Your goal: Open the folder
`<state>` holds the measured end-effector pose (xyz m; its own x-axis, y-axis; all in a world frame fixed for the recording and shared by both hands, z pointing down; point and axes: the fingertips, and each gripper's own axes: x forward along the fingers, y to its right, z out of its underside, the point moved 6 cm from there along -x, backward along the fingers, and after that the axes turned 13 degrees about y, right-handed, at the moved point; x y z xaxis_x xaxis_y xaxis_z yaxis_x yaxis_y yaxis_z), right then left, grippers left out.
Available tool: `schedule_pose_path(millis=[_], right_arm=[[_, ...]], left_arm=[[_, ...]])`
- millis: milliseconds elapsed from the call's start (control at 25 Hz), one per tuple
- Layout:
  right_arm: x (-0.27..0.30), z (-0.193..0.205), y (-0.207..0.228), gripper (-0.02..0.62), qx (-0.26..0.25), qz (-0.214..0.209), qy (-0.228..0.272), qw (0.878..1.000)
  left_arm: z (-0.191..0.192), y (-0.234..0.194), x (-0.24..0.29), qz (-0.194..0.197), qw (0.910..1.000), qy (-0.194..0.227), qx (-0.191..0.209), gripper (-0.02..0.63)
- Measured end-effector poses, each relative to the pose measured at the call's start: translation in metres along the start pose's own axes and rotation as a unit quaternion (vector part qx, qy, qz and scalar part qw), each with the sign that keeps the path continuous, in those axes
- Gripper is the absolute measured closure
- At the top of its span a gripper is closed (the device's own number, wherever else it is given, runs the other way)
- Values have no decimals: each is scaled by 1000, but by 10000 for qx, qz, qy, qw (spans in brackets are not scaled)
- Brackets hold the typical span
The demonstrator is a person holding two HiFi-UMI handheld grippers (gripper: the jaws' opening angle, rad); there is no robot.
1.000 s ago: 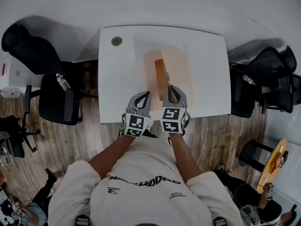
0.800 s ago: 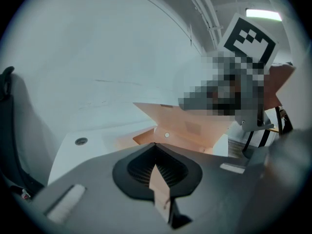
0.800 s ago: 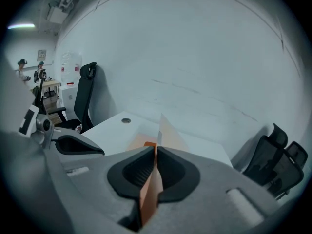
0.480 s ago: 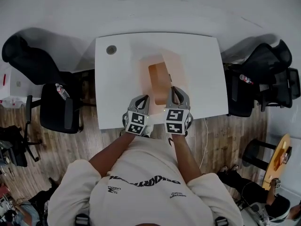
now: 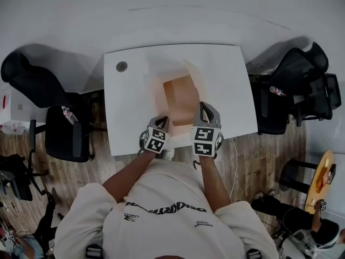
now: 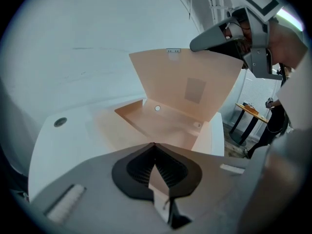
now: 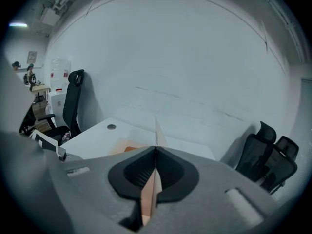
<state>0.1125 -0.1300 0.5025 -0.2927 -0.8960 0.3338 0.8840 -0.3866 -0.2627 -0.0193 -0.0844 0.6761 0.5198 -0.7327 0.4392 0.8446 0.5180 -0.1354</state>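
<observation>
Peach folder (image 5: 180,93) sits mid-worktop (image 5: 129,107), long axis 12 to 6, at 12 o'clock from both claws. Right claw (image 5: 204,107) is clamped on the raised cover (image 6: 187,82). Left claw (image 5: 161,121) is clamped on the lower leaf's near edge. We judge the right nearer the swing. We read no writing on the folder.

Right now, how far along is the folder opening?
Done: the cover is up off the folder, inside showing. In hand: the right gripper is shut on the cover's edge; the left gripper grips the folder's near edge. Remaining: fold the cover right back, flat on the table.
</observation>
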Motion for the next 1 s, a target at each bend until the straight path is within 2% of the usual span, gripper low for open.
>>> schedule_pose_path(millis=[440,800,1000], right_arm=[[-2,2,17,591,110,132,42,9998],[-7,9,41,592,316,457,39,9984],[-8,10,51,592,370,565,14,9977]], left_arm=[[14,-2,11,47,9994,-350,-46,611],[11,-2,12,125,9968,-606,506,607],[7,-10,15,40,9962,-642,581,607]])
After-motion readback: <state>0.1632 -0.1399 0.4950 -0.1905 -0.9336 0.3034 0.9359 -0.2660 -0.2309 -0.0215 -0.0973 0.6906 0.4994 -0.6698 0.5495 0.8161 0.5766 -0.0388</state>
